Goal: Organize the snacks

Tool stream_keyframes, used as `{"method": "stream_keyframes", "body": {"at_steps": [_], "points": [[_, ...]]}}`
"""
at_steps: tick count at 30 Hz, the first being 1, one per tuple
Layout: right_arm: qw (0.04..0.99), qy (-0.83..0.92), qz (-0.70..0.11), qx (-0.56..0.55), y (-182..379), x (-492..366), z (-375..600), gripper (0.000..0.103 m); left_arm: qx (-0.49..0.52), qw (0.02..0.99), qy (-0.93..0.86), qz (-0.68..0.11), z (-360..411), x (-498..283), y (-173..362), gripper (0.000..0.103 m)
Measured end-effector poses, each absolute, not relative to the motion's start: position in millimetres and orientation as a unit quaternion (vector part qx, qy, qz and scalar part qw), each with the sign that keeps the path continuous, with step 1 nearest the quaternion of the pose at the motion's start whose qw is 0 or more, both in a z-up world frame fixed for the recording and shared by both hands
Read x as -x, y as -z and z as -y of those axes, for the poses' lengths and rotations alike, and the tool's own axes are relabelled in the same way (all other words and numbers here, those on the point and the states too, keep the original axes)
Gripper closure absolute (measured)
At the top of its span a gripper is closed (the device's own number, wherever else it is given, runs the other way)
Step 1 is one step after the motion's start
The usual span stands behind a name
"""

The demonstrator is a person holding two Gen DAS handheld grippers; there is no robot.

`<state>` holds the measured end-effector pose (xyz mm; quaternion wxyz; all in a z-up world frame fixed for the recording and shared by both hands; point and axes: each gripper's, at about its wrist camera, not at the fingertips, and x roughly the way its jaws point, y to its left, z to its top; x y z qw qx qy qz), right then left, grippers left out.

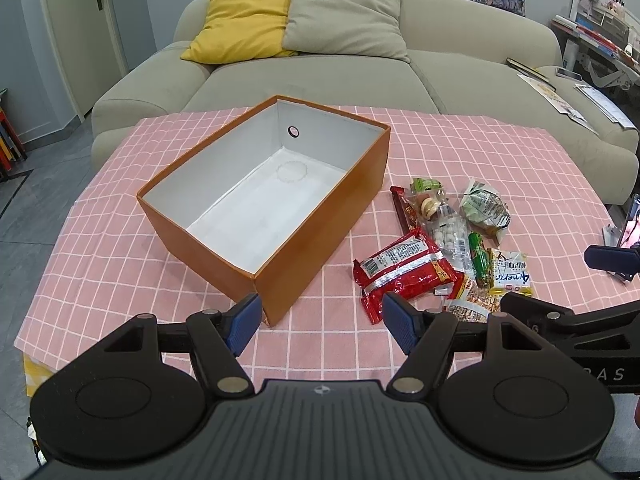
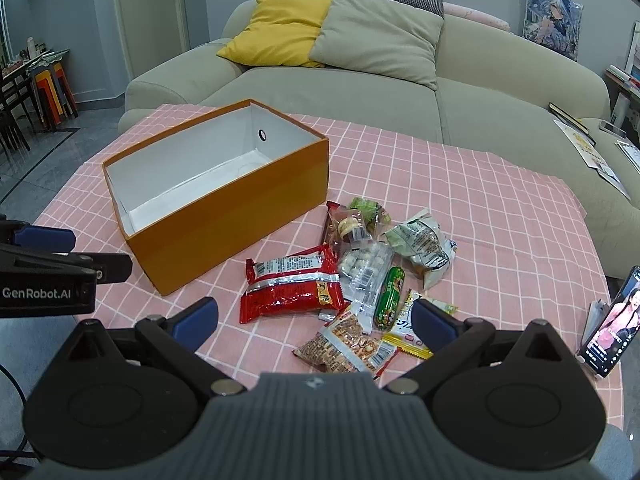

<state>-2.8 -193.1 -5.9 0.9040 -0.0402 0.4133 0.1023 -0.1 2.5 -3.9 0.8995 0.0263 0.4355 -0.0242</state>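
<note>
Snacks [image 2: 352, 276] lie heaped in the lower middle of my right view, just beside the orange box [image 2: 224, 216], whose white inside holds nothing yet. My right gripper [image 2: 316, 318] hangs above the near edge of the heap with its jaws spread wide and gripping nothing; my left gripper [image 1: 320, 322] is likewise spread and holding nothing, low in its frame by the box's near corner.

Trouble, as I judge it, lies in the overlap — the red packet [image 2: 292, 286] rests against the clear pack of white sweets [image 2: 366, 266] and the green stick [image 2: 390, 296], so closing on one could drag or flip its neighbours. The foil looks slick and may slide out of the pads. The peanut bag [image 2: 344, 344] sits almost under my right fingers, half hidden, so I could pinch it blind. A careless sweep might also nudge the light box across the pink checked cloth [image 2: 480, 208], or knock the propped phone [image 2: 610, 324] at the right edge.

Writing: "GenRobot.AI" on the other gripper's body at the left edge of my right view; "Americ…" on the yellow sachet [image 1: 510, 276] in my left view. Other print is too small to read.
</note>
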Motion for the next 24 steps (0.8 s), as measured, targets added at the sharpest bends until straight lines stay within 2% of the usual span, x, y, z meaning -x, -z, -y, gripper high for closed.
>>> {"method": "stream_keyframes", "body": {"at_steps": [24], "points": [[0.904,-0.103,-0.412,0.040,4.8,2.3,189.9,0.004,-0.026,0.900,0.024,-0.434,-2.0,0.3,3.5,0.022]]}}
